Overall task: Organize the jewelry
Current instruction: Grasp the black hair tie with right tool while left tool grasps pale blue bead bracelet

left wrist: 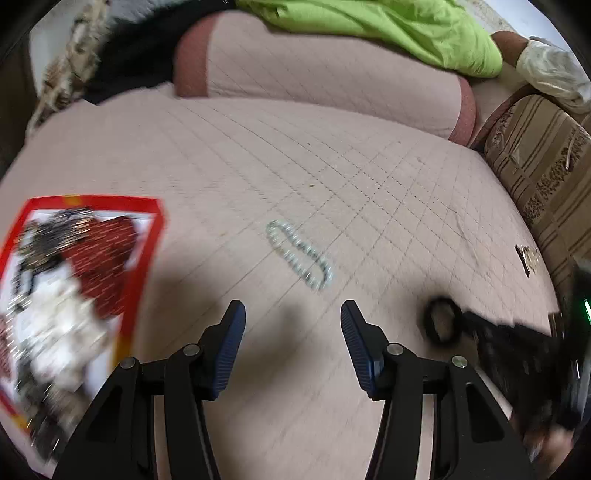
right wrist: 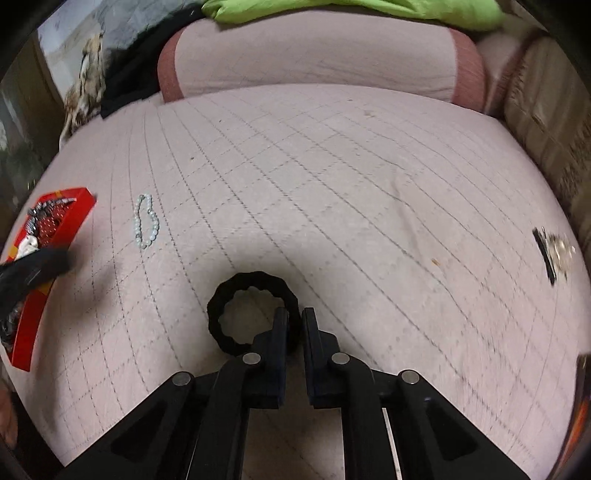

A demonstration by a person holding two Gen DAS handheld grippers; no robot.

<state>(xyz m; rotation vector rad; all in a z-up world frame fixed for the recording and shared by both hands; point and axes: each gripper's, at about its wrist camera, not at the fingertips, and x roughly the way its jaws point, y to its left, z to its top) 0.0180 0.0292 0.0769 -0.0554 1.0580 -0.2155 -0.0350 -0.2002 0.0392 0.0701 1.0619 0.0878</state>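
Observation:
A pale bead bracelet (left wrist: 300, 254) lies on the pink quilted bed, just ahead of my open, empty left gripper (left wrist: 293, 317); it also shows in the right wrist view (right wrist: 146, 220). A red jewelry box (left wrist: 70, 291) full of pieces sits at the left (right wrist: 51, 236). My right gripper (right wrist: 294, 319) is shut on the rim of a black ring-shaped bangle (right wrist: 221, 295), held just above the bed; the bangle also shows in the left wrist view (left wrist: 441, 321).
A small black and gold piece (right wrist: 554, 253) lies near the bed's right edge (left wrist: 528, 258). A pink bolster pillow (right wrist: 321, 55) with green cloth (left wrist: 388, 29) on it lies at the back. A striped sofa arm (left wrist: 546, 177) borders the right.

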